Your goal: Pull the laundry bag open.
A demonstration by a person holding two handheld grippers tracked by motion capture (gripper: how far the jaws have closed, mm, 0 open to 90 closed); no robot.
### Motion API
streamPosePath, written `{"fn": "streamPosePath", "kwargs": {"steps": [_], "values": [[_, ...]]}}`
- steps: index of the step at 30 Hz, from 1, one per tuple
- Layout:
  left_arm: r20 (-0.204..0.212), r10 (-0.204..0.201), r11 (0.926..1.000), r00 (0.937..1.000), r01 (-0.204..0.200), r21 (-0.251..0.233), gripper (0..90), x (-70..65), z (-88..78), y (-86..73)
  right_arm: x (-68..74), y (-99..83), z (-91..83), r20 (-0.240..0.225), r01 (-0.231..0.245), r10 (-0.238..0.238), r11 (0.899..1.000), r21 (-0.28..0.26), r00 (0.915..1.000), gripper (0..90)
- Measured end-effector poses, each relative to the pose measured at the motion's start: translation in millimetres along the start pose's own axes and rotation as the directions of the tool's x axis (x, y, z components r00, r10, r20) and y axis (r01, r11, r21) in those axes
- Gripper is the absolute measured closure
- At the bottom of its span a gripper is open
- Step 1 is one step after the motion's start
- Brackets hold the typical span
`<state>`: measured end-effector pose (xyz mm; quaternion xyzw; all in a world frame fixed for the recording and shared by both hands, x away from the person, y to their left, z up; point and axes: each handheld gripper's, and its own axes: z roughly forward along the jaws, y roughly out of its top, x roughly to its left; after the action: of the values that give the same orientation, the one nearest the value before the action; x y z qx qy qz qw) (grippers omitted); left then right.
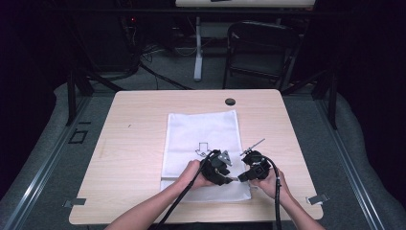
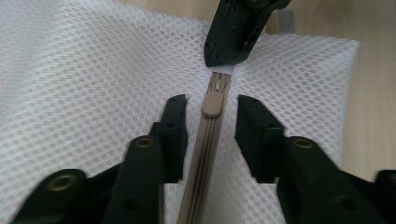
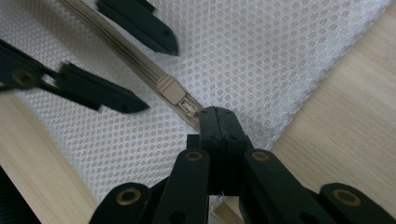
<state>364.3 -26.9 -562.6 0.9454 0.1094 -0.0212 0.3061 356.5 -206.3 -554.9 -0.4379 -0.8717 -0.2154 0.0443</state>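
While zipper still shut near bag end | right gripper [image 3: 215, 116] clamped on zipper end tab [image 3: 194, 109] | left gripper [image 2: 210, 121] jaws apart, astride slider [image 2: 212, 103], ungripped | mesh bag [image 1: 201, 129] center frame | slide pending

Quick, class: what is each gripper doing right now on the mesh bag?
Left gripper: open, jaws either side of the zipper slider, not pressing it.
Right gripper: shut on the zipper's end.
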Motion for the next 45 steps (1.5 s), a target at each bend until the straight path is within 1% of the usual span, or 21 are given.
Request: {"fn": "streamPosePath", "kwargs": {"steps": [2, 3, 6, 7, 8, 11, 13, 14, 15, 18, 20, 22, 23, 25, 30, 33, 35, 36, 40, 42, 45], "values": [[-0.006, -0.001, 1.0000, 1.0000, 0.001, 0.001, 66.3, 1.6, 1.1, 1.0, -1.7, 0.0, -1.1, -0.005, 0.006, -0.006, 1.000, 0.013, 1.0000, 90.0], [0.003, -0.006, 1.0000, 1.0000, 0.006, -0.007, 68.4, 2.6, 2.3, 1.2, -1.4, 0.0, -0.9, -0.005, 0.005, -0.005, 1.000, 0.010, 1.0000, 90.0], [0.009, 0.012, 0.9999, 0.9999, -0.013, 0.007, 71.4, 3.3, 3.3, 3.6, -1.6, 0.3, -1.0, -0.005, 0.006, -0.006, 1.000, 0.013, 1.0000, 90.0], [0.009, 0.015, 0.9999, 0.9998, -0.015, 0.001, 73.3, 2.3, 4.0, 4.5, -1.4, 0.2, -0.8, -0.005, 0.004, -0.004, 1.000, 0.011, 1.0000, 90.0], [-0.003, 0.032, 0.9995, 0.9995, -0.032, 0.006, 73.6, 0.9, 4.7, 5.6, -1.0, 0.3, -0.7, -0.002, 0.002, -0.002, 1.000, 0.010, 1.0000, 90.0], [-0.020, 0.077, 0.9969, 0.9968, -0.077, 0.019, 80.0, -3.9, 4.7, 9.0, -0.6, 0.6, -1.0, 0.000, 0.004, -0.004, 1.000, 0.015, 1.0000, 90.0], [-0.008, 0.075, 0.9970, 0.9972, -0.074, 0.019, 81.1, -4.3, 5.4, 9.2, -0.1, -0.4, 0.1, -0.001, -0.010, 0.010, 1.000, -0.003, 0.9999, 90.0], [-0.009, 0.065, 0.9978, 0.9979, -0.064, 0.017, 81.1, -4.0, 5.4, 9.2, -1.4, 0.4, -1.6, -0.001, 0.006, -0.006, 1.000, 0.021, 1.0000, 90.0], [-0.002, 0.056, 0.9983, 0.9984, -0.056, 0.013, 80.9, -3.4, 6.4, 8.7, -0.4, -0.6, -0.1, -0.002, -0.012, 0.012, 1.000, -0.003, 0.9999, 90.0], [0.012, 0.040, 0.9991, 0.9991, -0.040, 0.013, 77.4, -2.1, 8.4, 8.8, 0.0, -0.5, 0.1, 0.000, -0.010, 0.010, 1.000, -0.005, 0.9999, 90.0], [0.011, 0.040, 0.9990, 0.9992, -0.040, 0.019, 80.6, -1.9, 8.9, 9.3, 0.4, -0.4, 0.3, 0.005, -0.007, 0.007, 1.000, -0.003, 1.0000, 90.0], [0.004, 0.061, 0.9978, 0.9981, -0.062, 0.026, 81.9, -3.3, 8.8, 10.3, 0.6, -0.4, 0.3, -0.007, -0.009, 0.009, 1.000, -0.007, 0.9999, 90.0], [-0.002, 0.069, 0.9971, 0.9976, -0.069, 0.033, 82.1, -4.1, 8.5, 10.9, -0.1, -0.1, -0.4, 0.003, 0.000, 0.000, 1.000, 0.005, 1.0000, 90.0], [-0.007, 0.082, 0.9959, 0.9966, -0.082, 0.039, 82.3, -5.3, 6.8, 11.1, -0.4, -0.9, 0.1, -0.001, -0.009, 0.009, 1.000, -0.007, 1.0000, 90.0], [-0.012, 0.087, 0.9949, 0.9961, -0.087, 0.051, 82.4, -5.0, 2.7, 9.1, 0.2, -0.4, 0.1, 0.003, -0.006, 0.006, 1.000, -0.001, 1.0000, 90.0], [-0.007, 0.084, 0.9956, 0.9964, -0.084, 0.043, 82.4, -4.0, -0.1, 5.6, -0.6, -1.0, 0.1, -0.007, -0.014, 0.014, 1.000, -0.006, 0.9999, 90.0], [-0.014, 0.091, 0.9947, 0.9957, -0.091, 0.049, 82.4, -4.1, -1.5, 4.6, -1.5, -0.1, -1.0, -0.007, -0.002, 0.002, 1.000, 0.012, 1.0000, 90.0], [-0.013, 0.089, 0.9949, 0.9959, -0.088, 0.048, 82.4, -3.7, -2.1, 3.9, -1.5, -0.3, -1.0, -0.016, -0.005, 0.005, 1.000, 0.008, 0.9999, 90.0], [-0.005, 0.070, 0.9966, 0.9975, -0.070, 0.045, 82.3, -0.8, -7.3, -2.3, -1.8, -0.6, 0.0, -0.022, -0.015, 0.015, 1.000, -0.005, 0.9997, 90.0], [-0.006, 0.066, 0.9967, 0.9978, -0.065, 0.049, 82.3, -0.2, -9.0, -4.8, -1.4, -0.4, -0.1, -0.019, -0.013, 0.013, 1.000, -0.003, 0.9997, 90.0], [0.001, 0.049, 0.9983, 0.9988, -0.049, 0.032, 82.2, 1.3, -11.5, -8.6, -1.1, 0.0, -0.2, -0.005, -0.005, 0.005, 1.000, 0.004, 1.0000, 90.0]]}}
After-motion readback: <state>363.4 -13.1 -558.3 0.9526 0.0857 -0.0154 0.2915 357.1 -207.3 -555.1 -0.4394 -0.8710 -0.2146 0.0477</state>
